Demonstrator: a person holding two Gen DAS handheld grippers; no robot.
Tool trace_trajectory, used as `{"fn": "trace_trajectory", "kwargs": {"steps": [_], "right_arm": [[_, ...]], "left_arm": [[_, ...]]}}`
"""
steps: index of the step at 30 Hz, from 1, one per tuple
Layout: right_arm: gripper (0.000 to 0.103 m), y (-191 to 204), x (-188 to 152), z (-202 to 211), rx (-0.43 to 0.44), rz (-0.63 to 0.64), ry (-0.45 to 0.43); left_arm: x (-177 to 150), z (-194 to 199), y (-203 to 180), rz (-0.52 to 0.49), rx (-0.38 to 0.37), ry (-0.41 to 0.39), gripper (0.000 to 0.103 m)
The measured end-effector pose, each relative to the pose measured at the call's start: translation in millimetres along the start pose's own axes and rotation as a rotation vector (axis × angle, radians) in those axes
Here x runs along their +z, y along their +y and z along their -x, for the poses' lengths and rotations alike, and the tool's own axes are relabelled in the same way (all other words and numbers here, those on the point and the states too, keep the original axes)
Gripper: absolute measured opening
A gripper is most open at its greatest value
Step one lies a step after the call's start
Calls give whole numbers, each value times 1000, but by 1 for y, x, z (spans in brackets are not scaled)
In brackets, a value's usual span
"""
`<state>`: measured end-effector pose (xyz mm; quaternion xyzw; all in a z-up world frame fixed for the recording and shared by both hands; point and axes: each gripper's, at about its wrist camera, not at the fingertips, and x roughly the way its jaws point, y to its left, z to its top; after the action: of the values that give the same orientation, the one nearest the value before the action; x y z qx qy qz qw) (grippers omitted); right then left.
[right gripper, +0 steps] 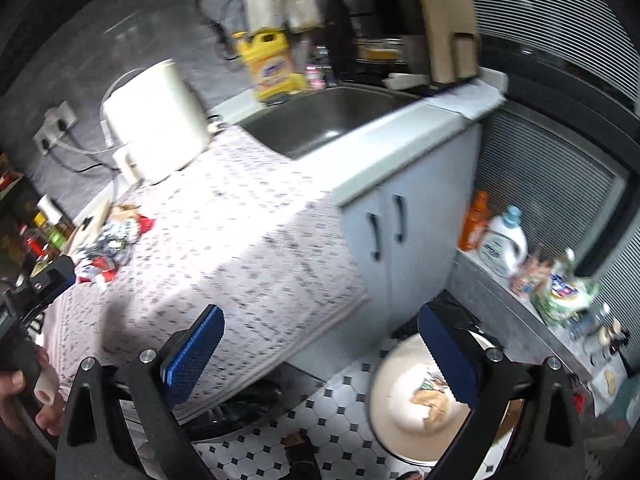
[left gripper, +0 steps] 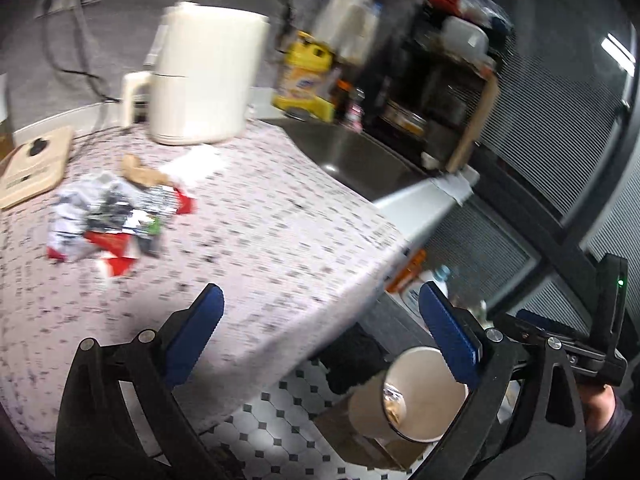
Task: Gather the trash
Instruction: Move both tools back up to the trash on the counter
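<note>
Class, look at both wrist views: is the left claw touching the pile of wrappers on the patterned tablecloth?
Apart. The left wrist view shows the left claw open with bare tablecloth between its fingertips and the wrapper pile, which lies farther back near the white kettle.

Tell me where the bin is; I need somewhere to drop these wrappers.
The bin stands on the tiled floor below the table's right edge, in front of the sink cabinet, at lower right in both views.
</note>
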<state>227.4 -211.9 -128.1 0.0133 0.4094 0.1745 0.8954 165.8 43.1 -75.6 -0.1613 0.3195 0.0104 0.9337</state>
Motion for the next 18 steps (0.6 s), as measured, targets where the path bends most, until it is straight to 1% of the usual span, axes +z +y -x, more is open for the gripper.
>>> {"fn": "trace_trajectory", "kwargs": {"steps": [8,13,16,18], "right_arm": [[95,69,10,-17,55,75,-1],[95,106,16,-32,74,103,2],[94,130,19,-43,83,116,6],[93,145,21,-51,90,125,11]], "left_arm": [[13,28,85,86,93,-62,97],[19,39,138,146,126,-84,96],[24,39,167,171,136,-84,89],[27,38,182,181,136,-83,87]]}}
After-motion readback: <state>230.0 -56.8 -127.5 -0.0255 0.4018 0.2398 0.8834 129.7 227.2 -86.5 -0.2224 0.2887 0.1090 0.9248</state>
